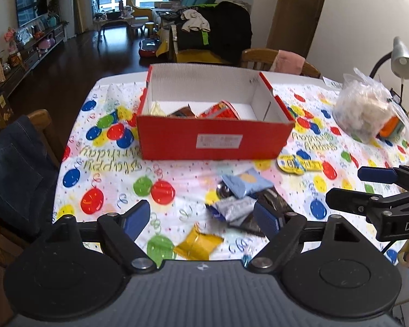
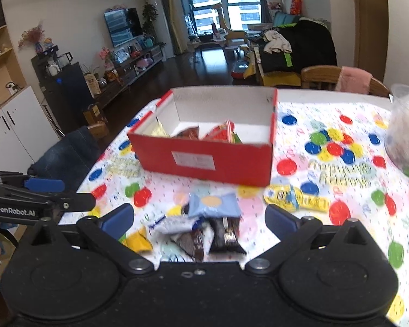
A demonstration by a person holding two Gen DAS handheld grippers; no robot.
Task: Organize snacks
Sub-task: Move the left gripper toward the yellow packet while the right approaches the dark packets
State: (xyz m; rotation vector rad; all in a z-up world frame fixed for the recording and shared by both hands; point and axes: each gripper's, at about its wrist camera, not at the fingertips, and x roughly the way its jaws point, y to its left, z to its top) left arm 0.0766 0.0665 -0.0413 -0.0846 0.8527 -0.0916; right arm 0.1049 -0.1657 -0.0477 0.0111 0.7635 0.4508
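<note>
Picking up the next snack is the job in hand, by the look of it. A red box (image 1: 215,141) sits in the middle of the table (image 1: 109,185), and a few snacks already lie inside it. More snacks wait in a small pile just in front of the box. A light blue packet (image 2: 214,204) lies on top, a dark cookie pack (image 2: 226,238) and a white packet (image 2: 174,224) sit under it, and a gold packet (image 1: 199,245) lies a bit apart, nearer the person. A yellow packet (image 2: 297,197) rests near the box's right corner.

Both tools hover over the pile. The left gripper (image 1: 201,219) has its fingers wide apart and holds nothing. The right gripper (image 2: 200,219) is the same, fingers apart and bare.

To do this well, each gripper should go for its own snack, so they do not bump. The right one looks best placed for the blue packet. It should come straight down, pinch the packet across the middle, lift slowly, then drop it inside the box. Thin packets slip, so the pinch needs care.
</note>
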